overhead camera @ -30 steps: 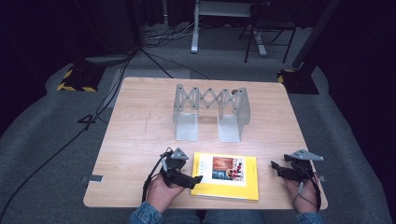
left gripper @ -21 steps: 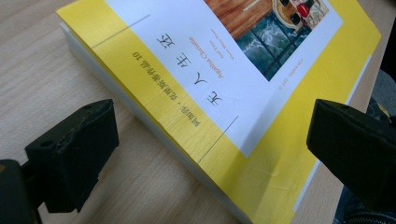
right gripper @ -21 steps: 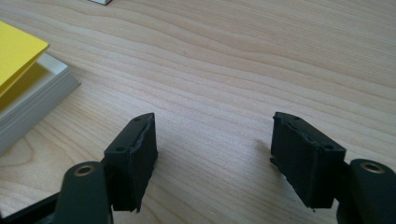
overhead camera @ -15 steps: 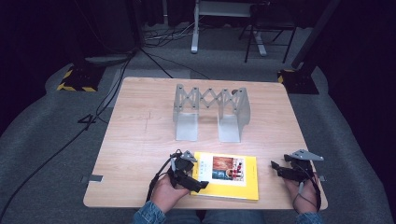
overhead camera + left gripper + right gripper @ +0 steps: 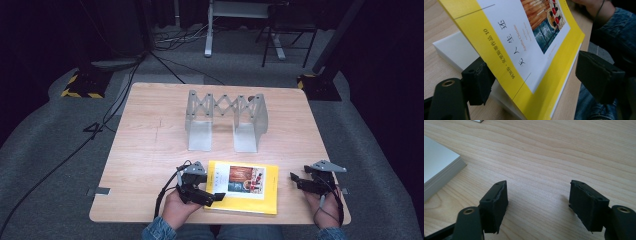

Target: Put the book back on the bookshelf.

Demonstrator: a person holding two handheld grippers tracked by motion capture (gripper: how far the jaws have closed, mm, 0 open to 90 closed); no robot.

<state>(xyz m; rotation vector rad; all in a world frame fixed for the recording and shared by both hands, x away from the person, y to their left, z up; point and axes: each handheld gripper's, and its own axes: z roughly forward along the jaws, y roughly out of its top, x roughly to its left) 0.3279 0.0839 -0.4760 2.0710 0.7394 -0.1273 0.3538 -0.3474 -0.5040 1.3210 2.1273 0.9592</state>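
left gripper view: left claw (image 5: 534, 75) straddles the lifted cover corner of the yellow book (image 5: 524, 42) – jaws apart, just been closing, one pad not yet touching. book lies at the counter (image 5: 150, 140) near edge. right claw (image 5: 539, 202) apart – holding nothing.

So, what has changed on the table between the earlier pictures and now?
The left gripper moved right, onto the near left corner of the yellow book. Its fingers have just been closing, with the lifted front cover between them; one finger is under the cover, the other not yet on it. The right gripper, the book and the metal rack stayed in place.
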